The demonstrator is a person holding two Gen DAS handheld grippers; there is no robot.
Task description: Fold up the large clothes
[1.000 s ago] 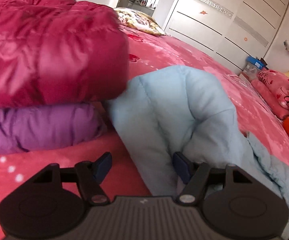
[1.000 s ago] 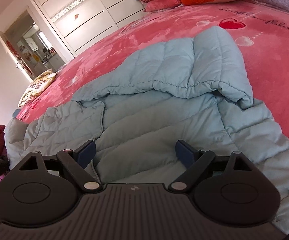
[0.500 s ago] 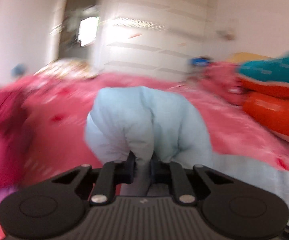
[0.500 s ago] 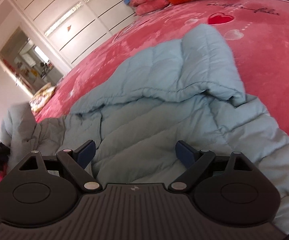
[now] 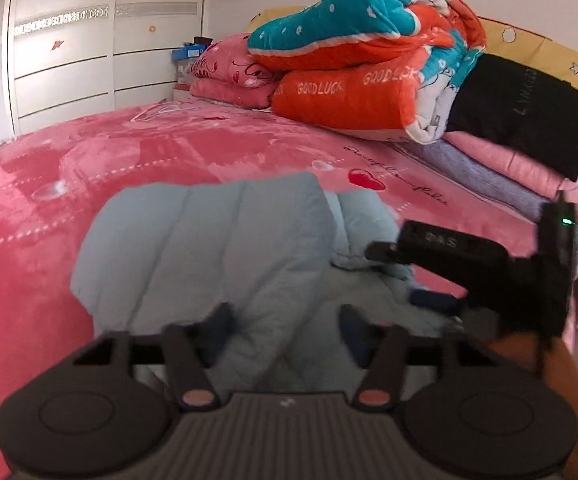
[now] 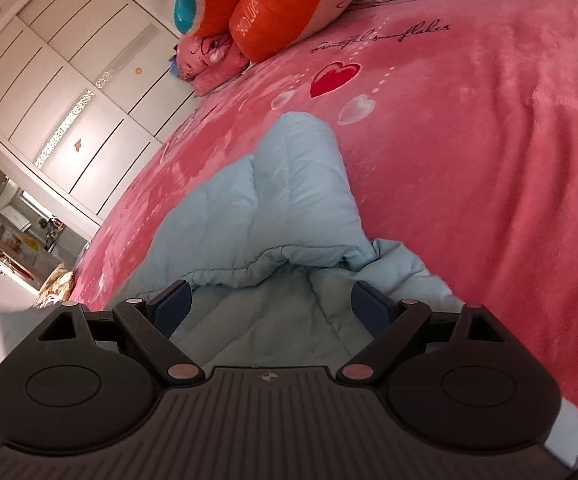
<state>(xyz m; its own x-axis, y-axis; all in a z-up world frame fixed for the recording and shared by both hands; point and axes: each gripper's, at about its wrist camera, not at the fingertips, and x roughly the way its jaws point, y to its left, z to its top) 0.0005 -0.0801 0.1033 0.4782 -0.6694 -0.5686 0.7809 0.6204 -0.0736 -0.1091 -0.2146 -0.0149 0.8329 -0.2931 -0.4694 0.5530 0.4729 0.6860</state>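
Across both views, a bed (image 5: pixel 89 168) under a pink plush cover with hearts and script. At the upper left of the left wrist view, a white wardrobe (image 5: pixel 89 48) with sliding doors. At the upper right of that view, heaped against the headboard end, a stack of folded quilts (image 5: pixel 353 60) – orange and teal on top, a pink pillow to their left, a black cloth and pink and grey layers to their right.

Filling the lower middle of both views, a pale blue quilted jacket (image 5: pixel 209 248) spread on the bed; in the right wrist view its hood (image 6: pixel 293 184) reaching up toward the frame's centre, the gathered hood edge lying just above the tongs.

Left tongs (image 5: pixel 285 330) at the bottom centre of their own view, blurred, jaws just opened after a pinch – now standing apart, a ridge of jacket fabric rising between them but not pressed by the pads. Right tongs (image 6: pixel 269 306) at the bottom centre of their view, jaws wide apart over the jacket lining, gripping nothing; seen also from the side at the right of the left wrist view (image 5: pixel 433 300), low over the jacket's right part.
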